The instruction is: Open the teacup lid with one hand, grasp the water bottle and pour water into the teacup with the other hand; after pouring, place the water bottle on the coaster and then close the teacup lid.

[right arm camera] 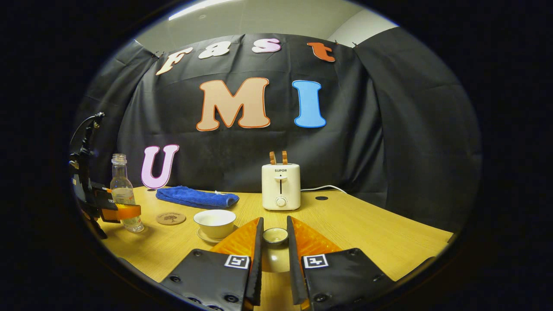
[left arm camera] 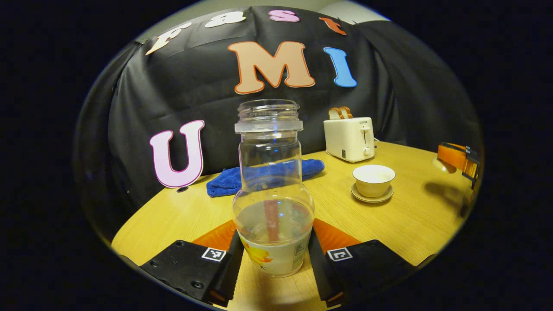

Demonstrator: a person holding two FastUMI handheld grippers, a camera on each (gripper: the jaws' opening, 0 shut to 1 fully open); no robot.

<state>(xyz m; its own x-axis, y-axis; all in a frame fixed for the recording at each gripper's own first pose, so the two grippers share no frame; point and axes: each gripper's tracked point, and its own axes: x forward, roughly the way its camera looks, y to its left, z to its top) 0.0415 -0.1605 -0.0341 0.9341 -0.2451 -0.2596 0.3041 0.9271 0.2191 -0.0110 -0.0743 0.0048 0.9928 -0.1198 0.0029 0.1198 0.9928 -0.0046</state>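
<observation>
On the wooden round table (right arm camera: 367, 233), the left gripper (left arm camera: 274, 255) stands closed around the base of the upright, uncapped water bottle (left arm camera: 273, 190), both fingers pressing it. The right gripper (right arm camera: 274, 255) is narrow, pinching the teacup lid (right arm camera: 275, 236). Farther off sit the open teacup (right arm camera: 214, 222) on its saucer, the coaster (right arm camera: 170, 218), a blue towel (right arm camera: 196, 197) and a toaster (right arm camera: 281, 186).

A recording booth: black cloth wall (right arm camera: 259, 160) behind a wooden table (right arm camera: 367, 233) with a toaster (right arm camera: 281, 186).
</observation>
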